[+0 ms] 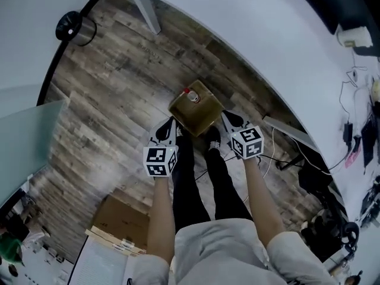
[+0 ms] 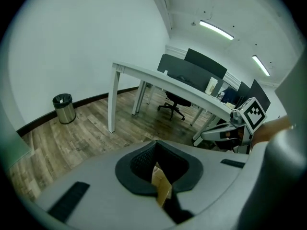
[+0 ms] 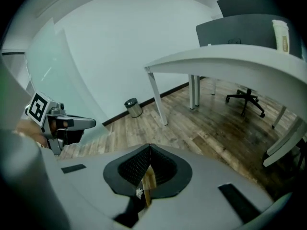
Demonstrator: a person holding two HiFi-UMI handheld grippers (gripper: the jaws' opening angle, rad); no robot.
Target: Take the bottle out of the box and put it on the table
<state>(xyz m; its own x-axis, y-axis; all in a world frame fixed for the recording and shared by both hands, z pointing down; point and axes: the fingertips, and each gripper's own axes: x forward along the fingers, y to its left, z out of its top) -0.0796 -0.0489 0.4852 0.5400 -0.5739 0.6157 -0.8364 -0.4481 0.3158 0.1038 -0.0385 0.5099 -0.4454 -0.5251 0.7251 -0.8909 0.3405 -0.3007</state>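
A brown cardboard box (image 1: 197,110) hangs above the wooden floor in the head view, in front of the person's legs. A bottle (image 1: 189,94) with a red cap stands inside it at the far edge. My left gripper (image 1: 174,124) is shut on the box's left wall, and a strip of cardboard (image 2: 161,185) shows pinched between its dark pads. My right gripper (image 1: 228,119) is shut on the right wall, with a cardboard edge (image 3: 148,182) caught between its pads. The box's body is hidden in both gripper views.
A white table (image 1: 249,46) curves across the far side, its leg (image 2: 112,102) close by. A metal bin (image 1: 76,28) stands at the far left. Another cardboard box (image 1: 119,221) lies on the floor near left. Cables (image 1: 285,153) trail at right; an office chair (image 2: 175,102) stands beyond.
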